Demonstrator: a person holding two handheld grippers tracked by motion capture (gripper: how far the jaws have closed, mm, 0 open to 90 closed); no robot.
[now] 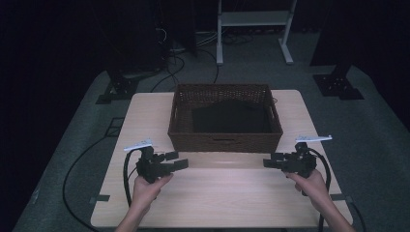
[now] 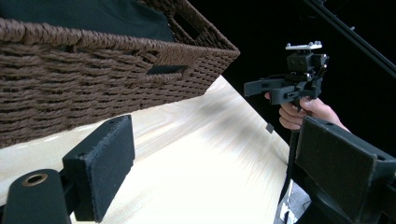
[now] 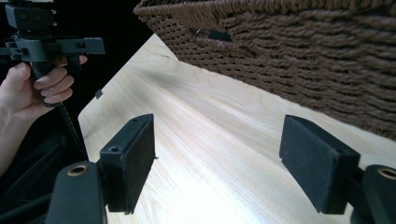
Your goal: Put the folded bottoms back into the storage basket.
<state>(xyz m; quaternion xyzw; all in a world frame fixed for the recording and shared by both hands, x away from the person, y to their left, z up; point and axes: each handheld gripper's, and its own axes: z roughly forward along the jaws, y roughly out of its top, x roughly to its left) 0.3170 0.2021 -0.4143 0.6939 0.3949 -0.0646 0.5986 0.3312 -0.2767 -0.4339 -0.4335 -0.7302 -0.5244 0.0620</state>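
Beyond both tools [image 1: 220, 162], wicker basket [image 1: 225, 140].

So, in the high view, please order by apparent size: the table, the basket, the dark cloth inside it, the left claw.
1. table
2. basket
3. dark cloth
4. left claw
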